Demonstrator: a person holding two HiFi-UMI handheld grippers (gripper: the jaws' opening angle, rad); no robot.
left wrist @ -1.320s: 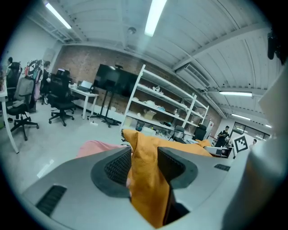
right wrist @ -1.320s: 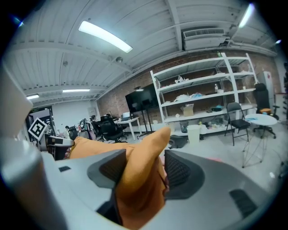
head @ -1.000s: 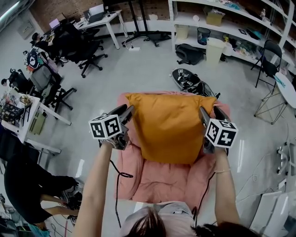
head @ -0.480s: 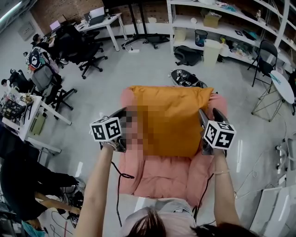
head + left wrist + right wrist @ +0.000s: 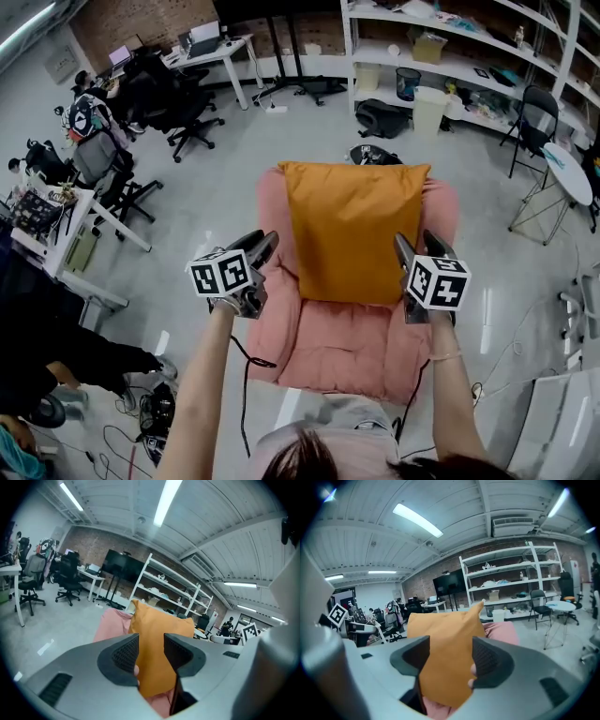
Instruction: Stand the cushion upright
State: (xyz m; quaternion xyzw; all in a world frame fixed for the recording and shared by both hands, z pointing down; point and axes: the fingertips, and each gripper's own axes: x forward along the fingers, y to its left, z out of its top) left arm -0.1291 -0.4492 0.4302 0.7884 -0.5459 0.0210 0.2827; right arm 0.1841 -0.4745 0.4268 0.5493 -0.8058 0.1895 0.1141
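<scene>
Orange cushion [image 5: 354, 230] is upright on the pink armchair [image 5: 328, 352]: bottom edge on the seat, face leaning on the backrest, top edge about level with the top of the backrest, both top corners poking out a bit. Left gripper [image 5: 260, 242] is released. Left gripper view shows the jaws apart with nothing clamped, and the cushion only appears through the gap, further out. In the head view it sits outside the chair's left arm, clearly apart from the cushion. Right gripper [image 5: 414, 242] is also released. Its own view shows the pads spread with the fabric beyond them, not pinched. In the head view its tips sit just beside the cushion's lower right edge, over the chair's right arm, and I can't tell any contact from that angle. The marker cubes, left [image 5: 223, 272] and right [image 5: 436, 281], are both readable, and the person's forearms run up from the bottom of the frame to each gripper. The two grippers are roughly level with each other, either side of the cushion's lower half. Background: white shelving [image 5: 450, 56] along the far wall, a black bag [image 5: 382, 108] and a pale bin [image 5: 433, 98] on the floor below it, office chairs [image 5: 178, 103] at upper left, and a folding chair [image 5: 530, 122] at right.
</scene>
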